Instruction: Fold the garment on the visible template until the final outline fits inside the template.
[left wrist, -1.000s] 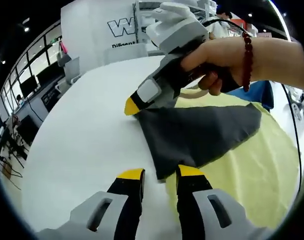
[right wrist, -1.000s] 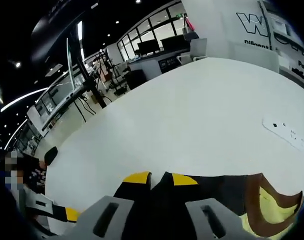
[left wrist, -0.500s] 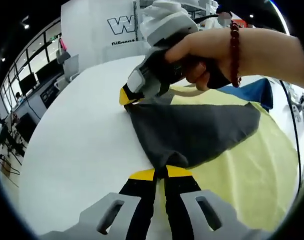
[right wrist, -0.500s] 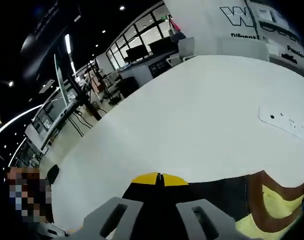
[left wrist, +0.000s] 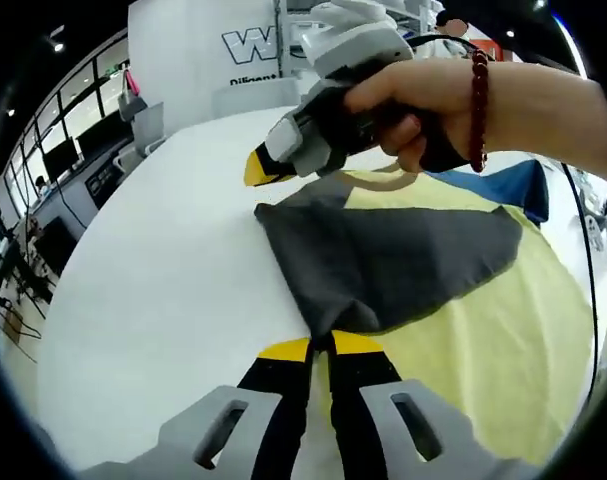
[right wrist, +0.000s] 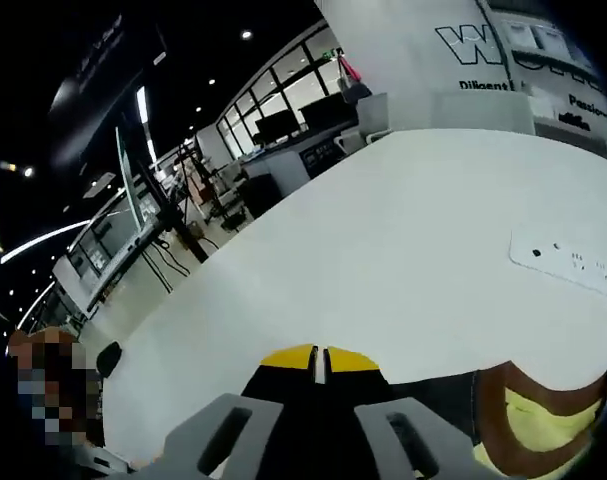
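Left gripper view: your left gripper (left wrist: 320, 347) has its yellow-tipped jaws clenched on the near corner of the dark grey garment (left wrist: 388, 262). The garment lies partly on the yellow template (left wrist: 493, 345) and partly on the white table (left wrist: 163, 270), its left corner reaching past the template's edge onto the bare table. Your right gripper (left wrist: 261, 169), held in your hand (left wrist: 408, 110), is above the garment's far corner, with its yellow tip just clear of the cloth.

Right gripper view: your right gripper (right wrist: 317, 357) has its jaws pressed together; you cannot tell whether any cloth is pinched between them. A brown-trimmed edge of the garment (right wrist: 503, 415) shows at lower right, and a white power strip (right wrist: 568, 262) rests on the table (right wrist: 383, 230).
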Tool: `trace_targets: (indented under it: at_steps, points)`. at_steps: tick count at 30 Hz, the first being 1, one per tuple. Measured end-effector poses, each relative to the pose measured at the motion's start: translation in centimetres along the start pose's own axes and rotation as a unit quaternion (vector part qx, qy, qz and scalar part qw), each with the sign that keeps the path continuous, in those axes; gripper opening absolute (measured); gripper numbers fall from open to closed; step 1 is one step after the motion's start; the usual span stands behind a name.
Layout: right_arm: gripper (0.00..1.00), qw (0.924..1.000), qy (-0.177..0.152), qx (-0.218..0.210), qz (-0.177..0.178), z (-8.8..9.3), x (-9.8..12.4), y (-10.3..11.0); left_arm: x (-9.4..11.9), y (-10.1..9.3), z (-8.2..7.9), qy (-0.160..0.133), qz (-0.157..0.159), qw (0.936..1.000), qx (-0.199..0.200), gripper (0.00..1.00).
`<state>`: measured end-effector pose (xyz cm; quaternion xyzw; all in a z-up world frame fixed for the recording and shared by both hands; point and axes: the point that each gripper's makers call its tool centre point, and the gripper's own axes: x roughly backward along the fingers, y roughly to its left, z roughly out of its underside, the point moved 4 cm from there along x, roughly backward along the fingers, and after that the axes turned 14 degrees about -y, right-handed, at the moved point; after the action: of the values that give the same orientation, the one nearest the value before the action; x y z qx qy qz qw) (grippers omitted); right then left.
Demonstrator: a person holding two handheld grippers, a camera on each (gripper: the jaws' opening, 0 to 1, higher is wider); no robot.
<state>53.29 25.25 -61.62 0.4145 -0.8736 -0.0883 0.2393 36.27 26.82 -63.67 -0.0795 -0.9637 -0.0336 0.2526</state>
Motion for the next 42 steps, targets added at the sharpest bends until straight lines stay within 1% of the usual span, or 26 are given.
trace_targets:
  at_steps: [2,4,7,8,10,13,14,17,21,23,24,26,28,31,33,35,37,42]
  points:
    - [0.02,0.9998,0.01,0.016,-0.007,0.3,0.5,-0.1,0.1,0.0,0.1,0.001,0.0,1.0,0.005,0.1]
    - [0.08,0.999,0.024,0.032,-0.017,0.9,0.8,-0.2,0.1,0.0,0.1,0.001,0.0,1.0,0.006,0.09]
    - [0.15,0.9979,0.042,0.039,-0.03,1.9,1.1,0.0,0.1,0.0,0.1,0.001,0.002,1.0,0.006,0.09]
    - [0.15,0.997,0.05,0.044,-0.038,2.4,1.2,0.2,0.2,0.0,0.1,0.002,0.002,1.0,0.009,0.09]
    - [0.13,0.9959,0.062,0.048,-0.045,2.9,1.3,0.3,0.1,0.0,0.1,0.003,0.001,0.9999,0.01,0.09]
    - [0.03,0.9944,0.074,0.056,-0.05,3.4,1.3,0.5,0.2,0.0,0.1,0.003,0.0,0.9999,0.012,0.09]
    - [0.01,0.9944,0.074,0.055,-0.051,3.4,1.2,0.4,0.2,0.0,0.1,0.003,0.0,0.9999,0.011,0.09]
    - [0.0,0.9941,0.081,0.05,-0.053,3.7,1.1,0.4,0.3,0.0,0.0,0.002,0.002,1.0,0.01,0.08]
    - [0.0,0.9948,0.072,0.049,-0.052,3.1,1.0,0.8,0.3,0.0,0.0,0.002,0.004,1.0,0.004,0.08]
    - [0.0,0.9954,0.061,0.044,-0.06,2.4,0.9,1.4,0.3,0.0,0.0,0.002,0.002,1.0,-0.001,0.08]
    - [0.0,0.9953,0.061,0.041,-0.063,2.3,0.9,1.6,0.3,0.0,0.0,0.003,0.001,1.0,-0.002,0.08]
    - [0.0,0.9954,0.06,0.04,-0.063,2.4,0.7,1.6,0.4,0.0,0.0,0.003,0.0,1.0,-0.001,0.08]
    - [0.0,0.9962,0.064,0.035,-0.049,2.6,0.5,1.2,0.4,0.0,0.0,0.003,0.0,1.0,0.0,0.08]
    - [0.0,0.9966,0.063,0.032,-0.043,2.8,0.1,1.2,0.4,0.1,0.2,0.007,-0.001,1.0,0.004,0.08]
    - [0.0,0.9963,0.061,0.039,-0.046,2.8,-0.2,1.4,0.5,0.1,0.2,0.009,-0.001,0.9999,0.01,0.08]
    - [0.0,0.9953,0.069,0.049,-0.047,3.0,-0.5,1.5,0.5,0.1,0.2,0.011,-0.001,0.9999,0.009,0.08]
    - [0.0,0.9947,0.065,0.06,-0.053,3.0,-0.6,1.8,0.6,0.1,0.2,0.014,0.0,0.9999,0.007,0.08]
    - [0.0,0.995,0.064,0.056,-0.052,3.2,-1.2,2.0,0.6,0.1,0.3,0.016,0.003,0.9999,0.004,0.08]
